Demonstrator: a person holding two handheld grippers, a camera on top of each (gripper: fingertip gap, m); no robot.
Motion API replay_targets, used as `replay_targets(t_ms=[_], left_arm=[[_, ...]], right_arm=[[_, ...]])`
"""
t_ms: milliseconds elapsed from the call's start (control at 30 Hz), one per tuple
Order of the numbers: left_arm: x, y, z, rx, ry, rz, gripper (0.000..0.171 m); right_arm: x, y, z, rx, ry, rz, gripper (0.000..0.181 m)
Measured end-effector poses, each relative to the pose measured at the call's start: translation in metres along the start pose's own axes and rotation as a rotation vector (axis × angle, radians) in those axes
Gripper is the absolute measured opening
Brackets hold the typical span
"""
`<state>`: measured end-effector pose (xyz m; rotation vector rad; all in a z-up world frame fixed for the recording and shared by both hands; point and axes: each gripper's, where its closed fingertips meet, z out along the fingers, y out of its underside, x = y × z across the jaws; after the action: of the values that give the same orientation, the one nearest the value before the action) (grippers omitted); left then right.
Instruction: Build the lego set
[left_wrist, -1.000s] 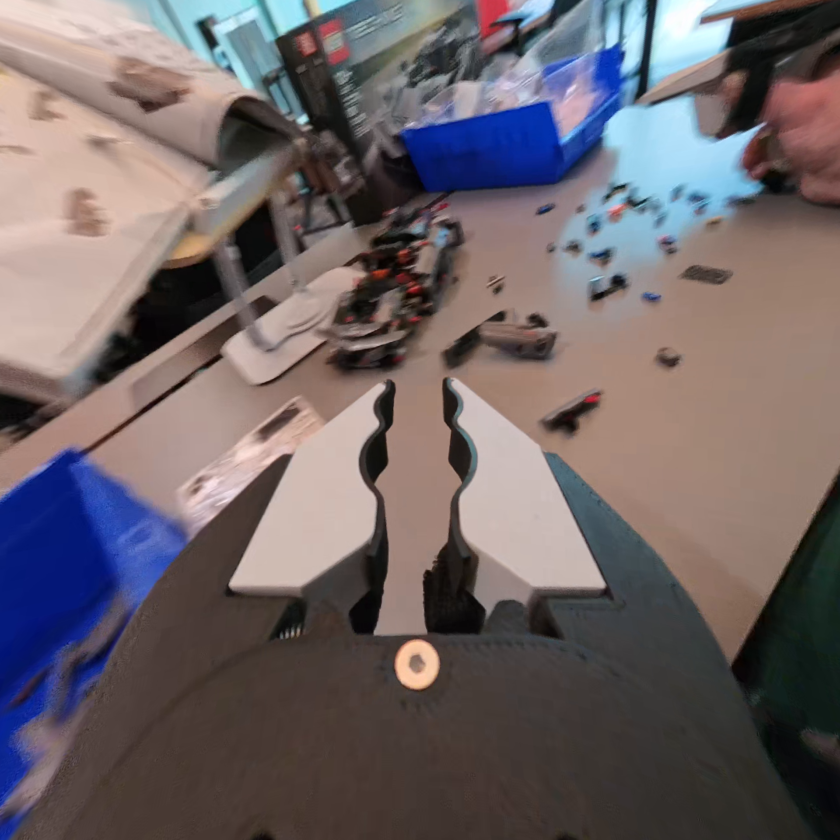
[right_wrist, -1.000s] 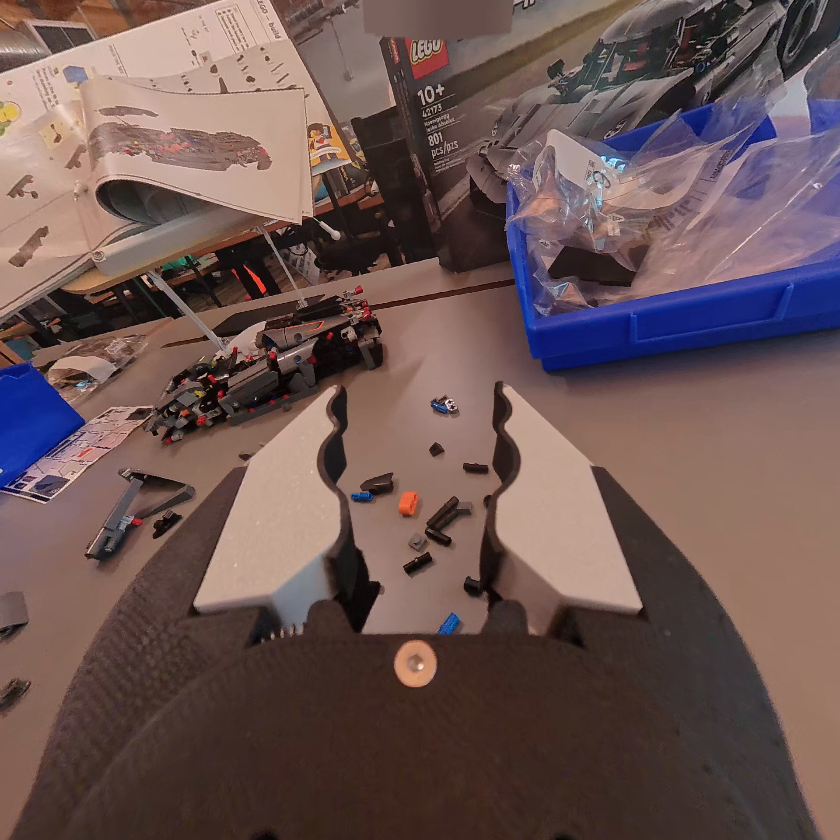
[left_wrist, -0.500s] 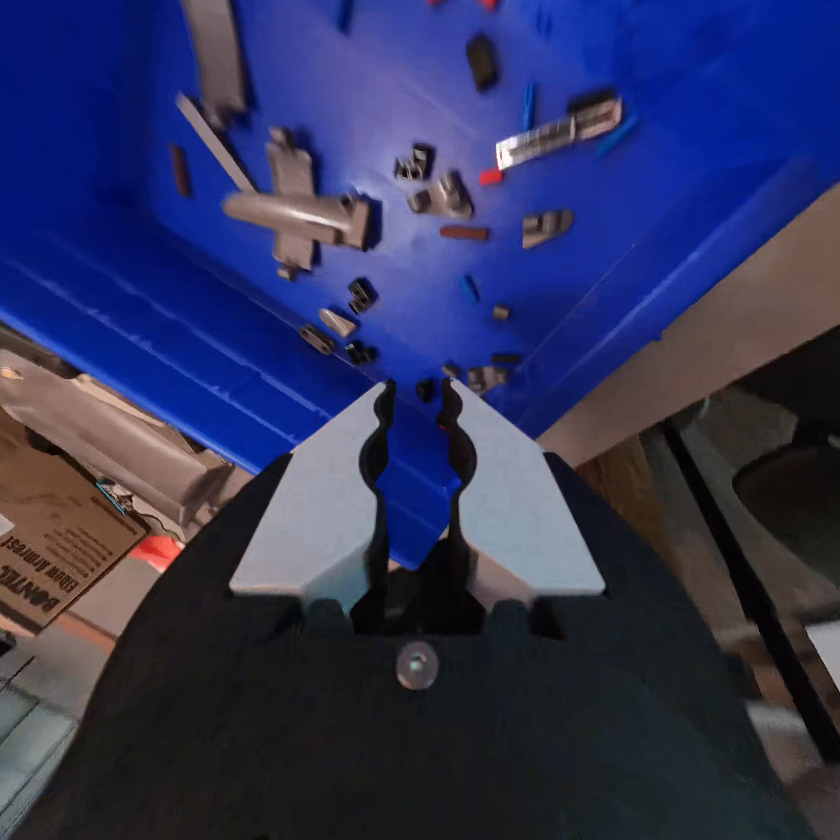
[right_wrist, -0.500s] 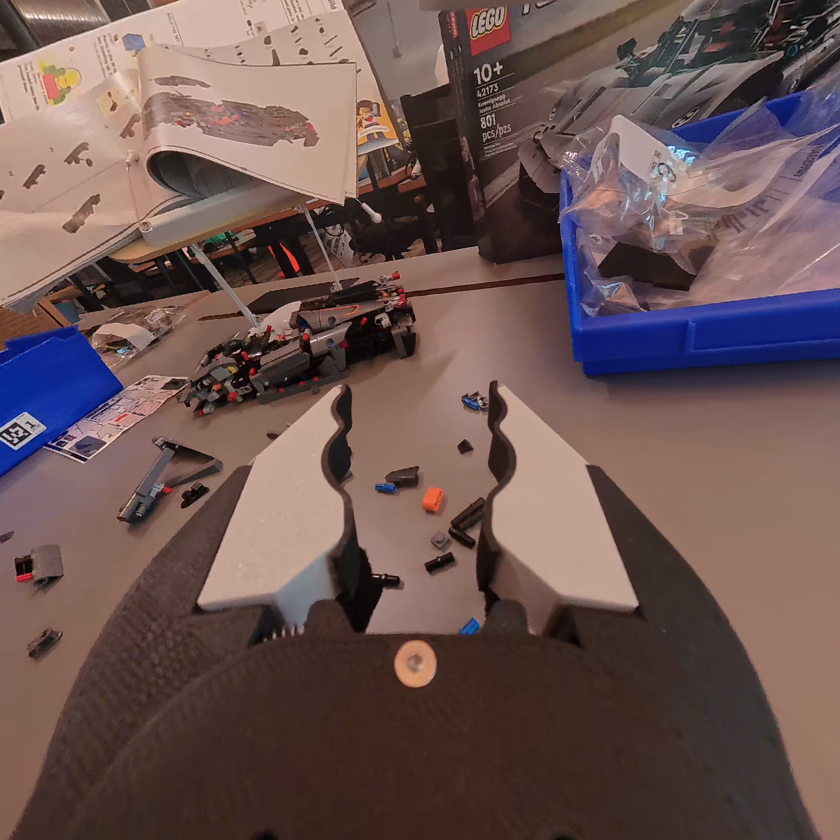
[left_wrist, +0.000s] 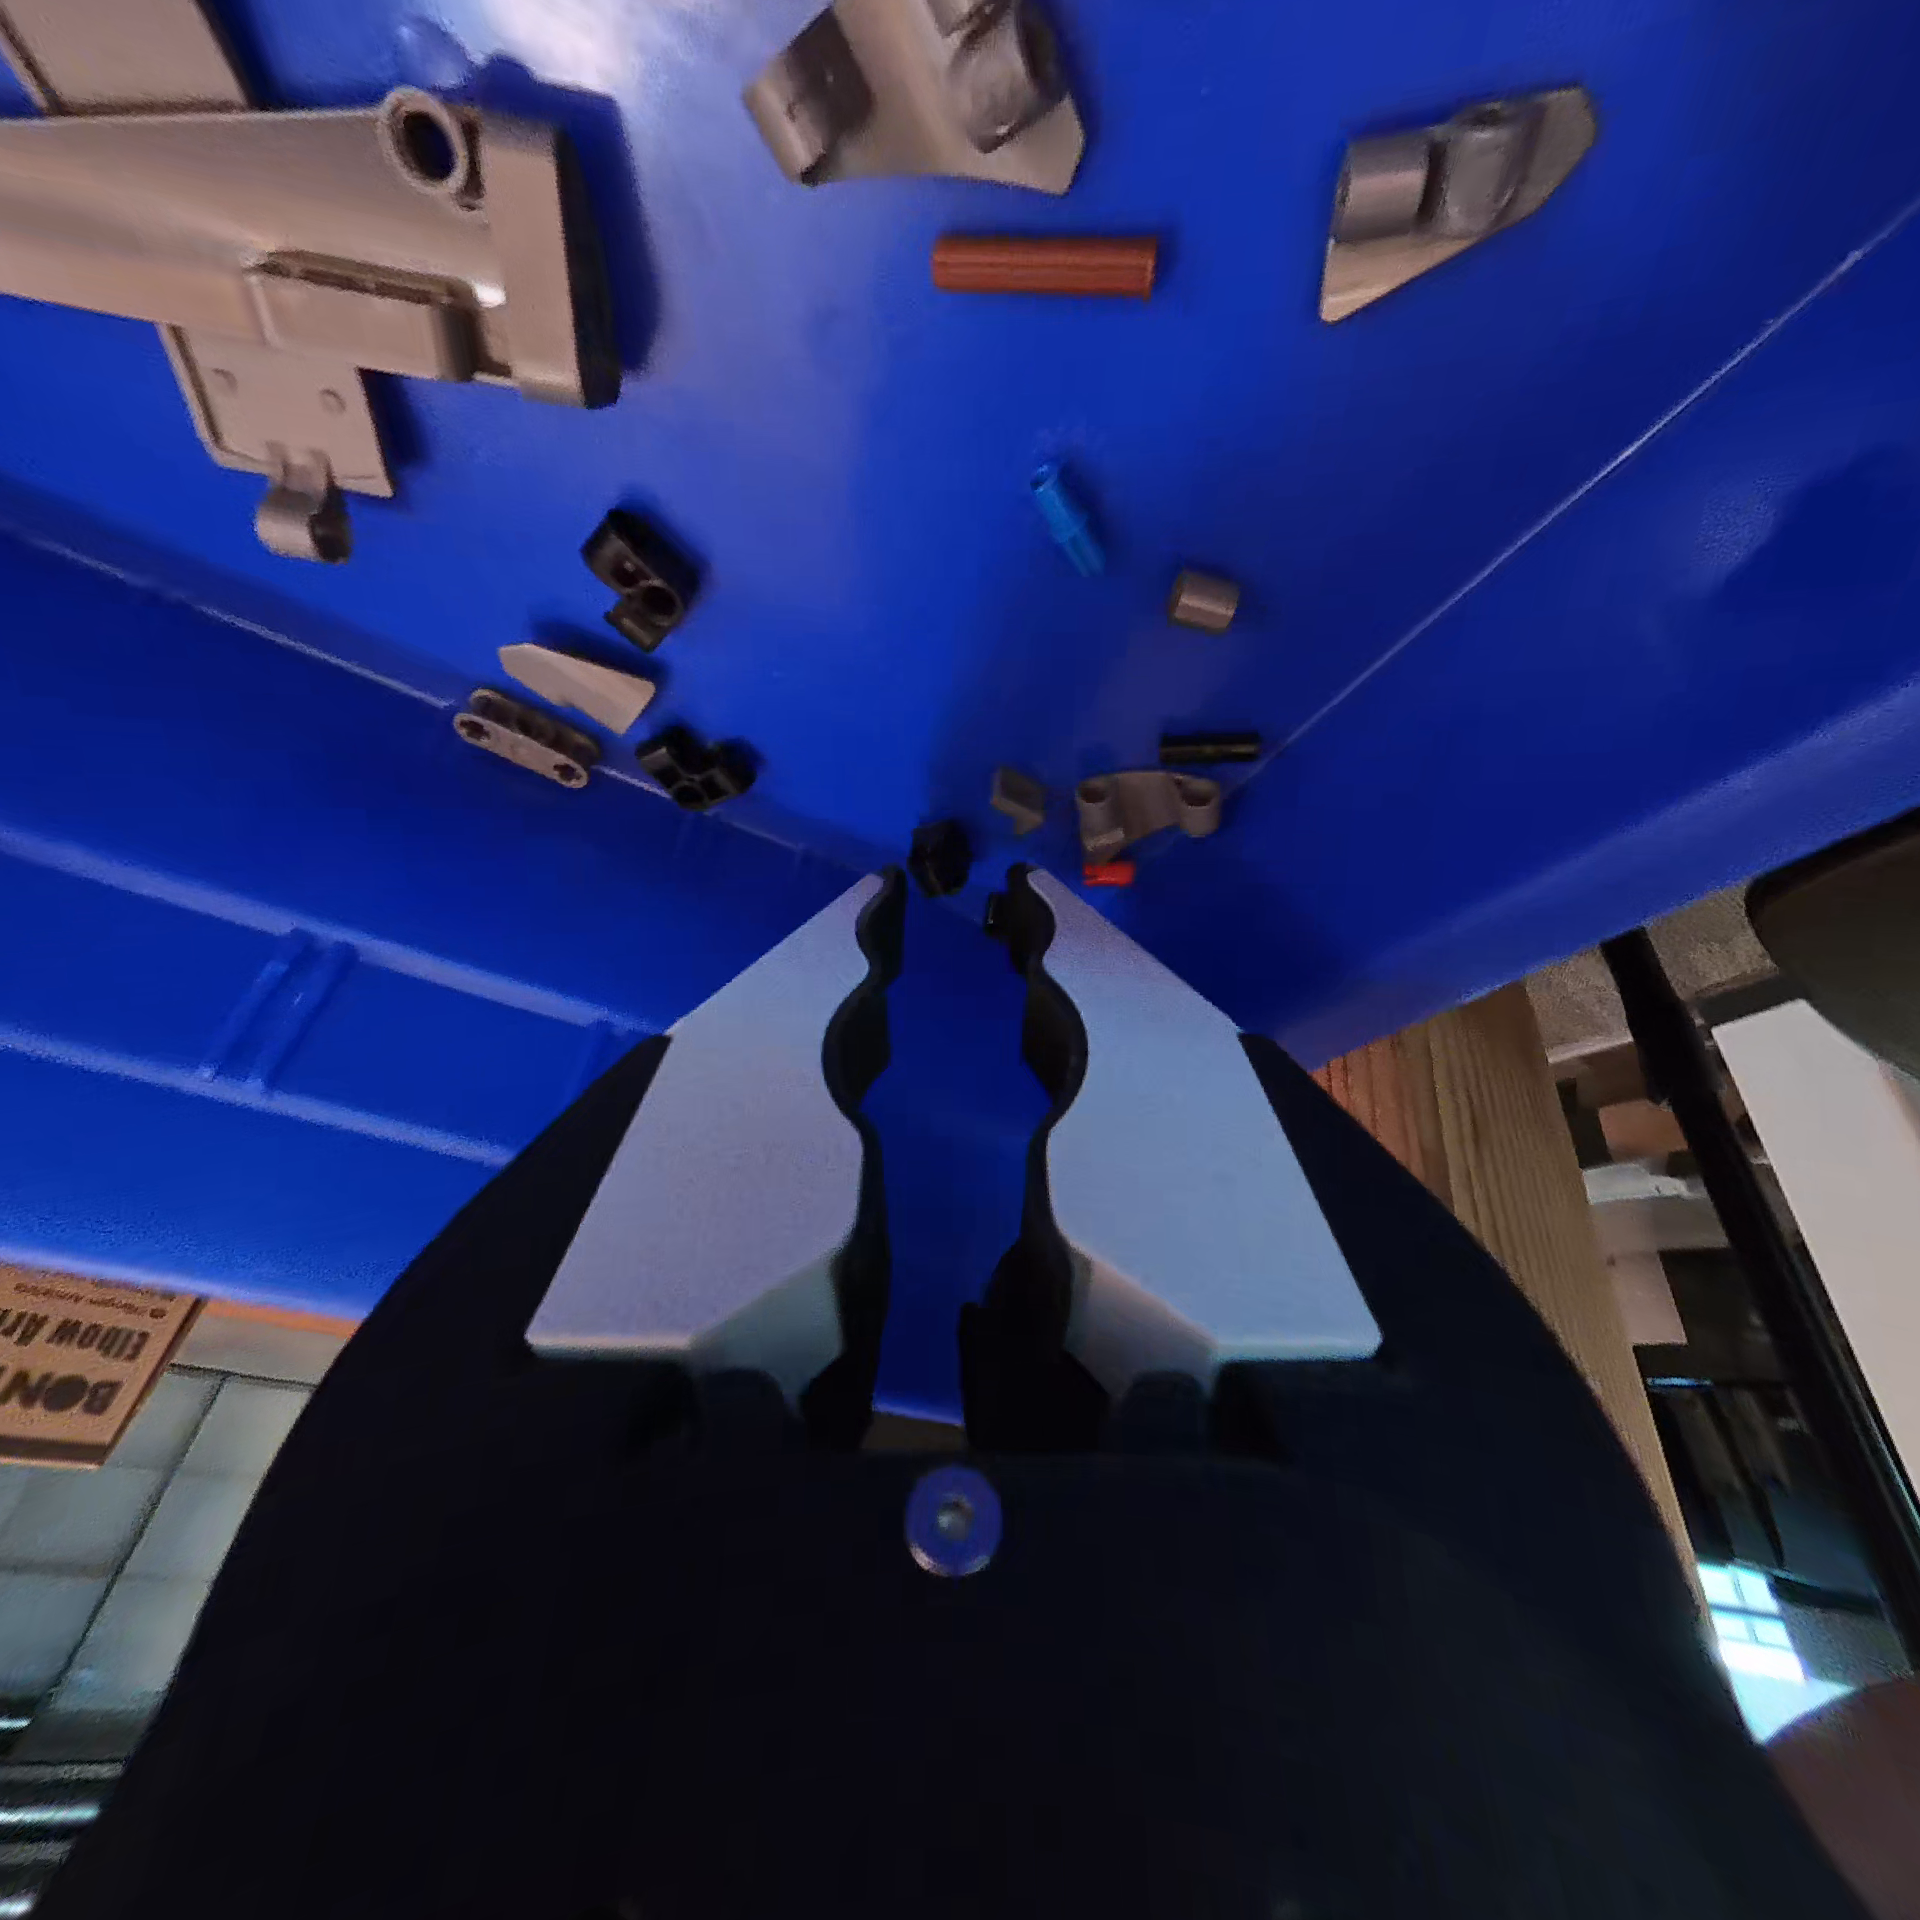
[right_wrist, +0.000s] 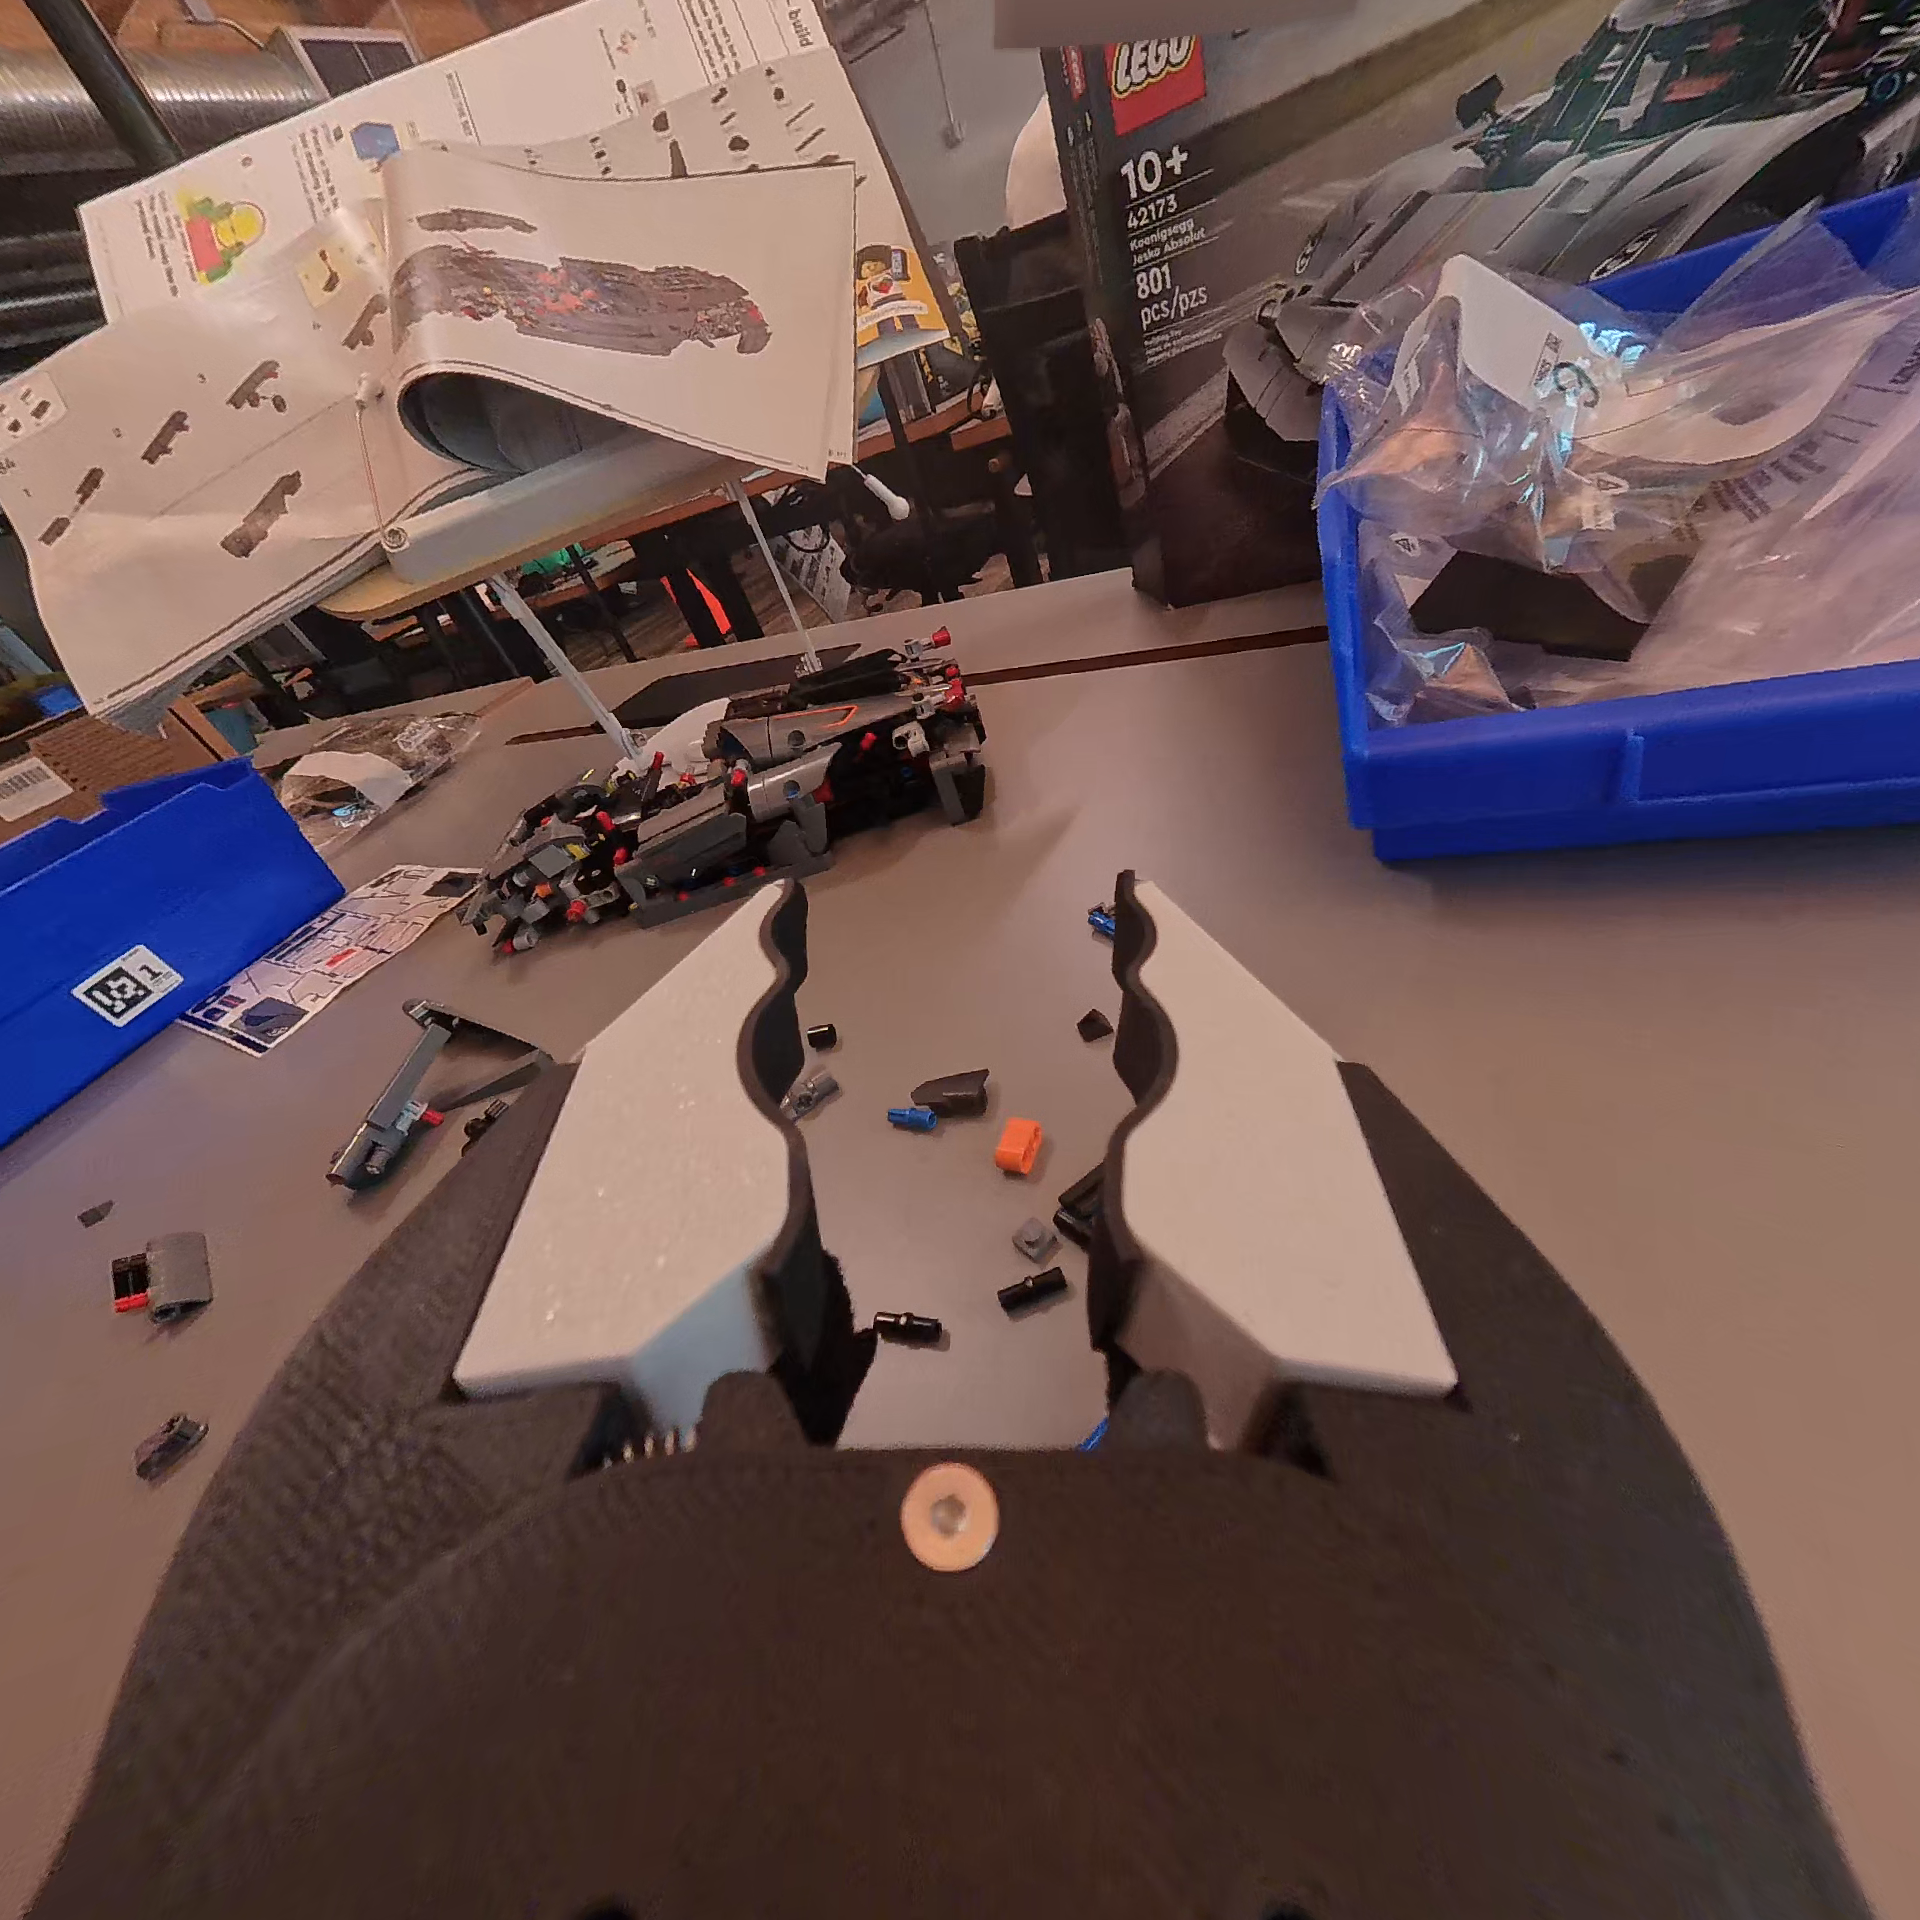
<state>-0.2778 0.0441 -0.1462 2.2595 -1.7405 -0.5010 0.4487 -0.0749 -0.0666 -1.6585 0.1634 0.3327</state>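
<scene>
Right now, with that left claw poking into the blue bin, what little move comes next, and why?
Probably ease the left gripper slightly forward and close on the small black piece: its jaws are open and empty, and that piece lies just past the tips in the blue bin.

Left gripper (left_wrist: 954, 883) points into a corner of the blue plastic parts bin (left_wrist: 260, 987) — walls close in on both sides, and a small black lego piece (left_wrist: 940, 854) lies just off the fingertips. Right gripper (right_wrist: 961, 904), fingers spread, hangs over scattered small lego pieces (right_wrist: 1016, 1145) on the grey table (right_wrist: 1558, 1039). Bare table to its right; ahead, the half-built dark lego car (right_wrist: 748, 810) and the blue bin of clear plastic bags (right_wrist: 1621, 769) block the way — between them a bare lane.
</scene>
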Motion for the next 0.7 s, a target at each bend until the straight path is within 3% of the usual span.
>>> replay_targets(t_ms=[367,700], left_arm=[[-0.005,0.004,0.015,-0.054,0.008,-0.014,0.006],[-0.007,-0.003,0.004,0.044,-0.013,-0.042,0.006]], right_arm=[[0.001,0.000,0.000,0.003,0.000,0.007,0.057],[0.000,0.000,-0.001,0.004,-0.006,0.009,0.057]])
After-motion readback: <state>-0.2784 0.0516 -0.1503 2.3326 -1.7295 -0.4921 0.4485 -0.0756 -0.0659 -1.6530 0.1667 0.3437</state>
